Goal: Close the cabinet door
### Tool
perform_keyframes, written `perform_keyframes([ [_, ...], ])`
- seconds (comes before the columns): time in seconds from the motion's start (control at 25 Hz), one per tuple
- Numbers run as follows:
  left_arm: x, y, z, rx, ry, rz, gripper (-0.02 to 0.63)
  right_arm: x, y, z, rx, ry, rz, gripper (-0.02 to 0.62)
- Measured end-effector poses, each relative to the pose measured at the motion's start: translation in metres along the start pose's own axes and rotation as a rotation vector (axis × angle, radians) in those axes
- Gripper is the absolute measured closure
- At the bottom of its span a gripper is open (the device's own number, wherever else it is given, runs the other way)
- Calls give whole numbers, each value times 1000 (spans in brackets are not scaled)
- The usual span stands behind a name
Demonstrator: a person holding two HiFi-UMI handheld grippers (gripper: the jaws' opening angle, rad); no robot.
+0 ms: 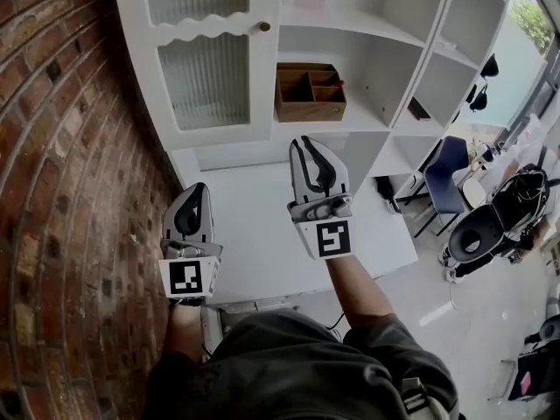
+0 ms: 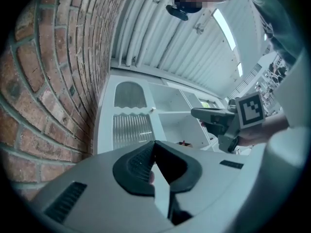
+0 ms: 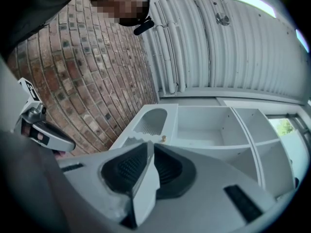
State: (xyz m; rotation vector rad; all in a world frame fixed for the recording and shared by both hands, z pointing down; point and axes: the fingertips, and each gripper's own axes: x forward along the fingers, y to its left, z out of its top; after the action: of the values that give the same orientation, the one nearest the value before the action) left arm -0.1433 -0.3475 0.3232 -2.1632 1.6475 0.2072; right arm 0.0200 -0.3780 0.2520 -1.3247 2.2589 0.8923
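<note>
cabinet door up-left of right gripper, well apart

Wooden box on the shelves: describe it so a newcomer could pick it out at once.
Find the white shelf unit beside the brick wall. In the open bay just right of its ribbed-glass door sits the wooden box. It alone is brown and split into compartments.

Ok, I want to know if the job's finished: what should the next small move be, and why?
Probably just lower both grippers and stop. The door looks flush with the cabinet, its knob by the frame's edge, and the left gripper and right gripper hang clear of it, holding nothing.
</note>
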Motion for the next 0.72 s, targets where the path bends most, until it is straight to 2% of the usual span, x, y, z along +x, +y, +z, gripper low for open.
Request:
perform_keyframes([
  [0.36, -3, -3, 5, 13, -13, -5, 603, -35, 18, -11, 29, 51, 6, 592],
  [0.72, -4, -3, 8, 11, -20, -4, 603, -54, 31, -17, 42, 91, 26, 595],
])
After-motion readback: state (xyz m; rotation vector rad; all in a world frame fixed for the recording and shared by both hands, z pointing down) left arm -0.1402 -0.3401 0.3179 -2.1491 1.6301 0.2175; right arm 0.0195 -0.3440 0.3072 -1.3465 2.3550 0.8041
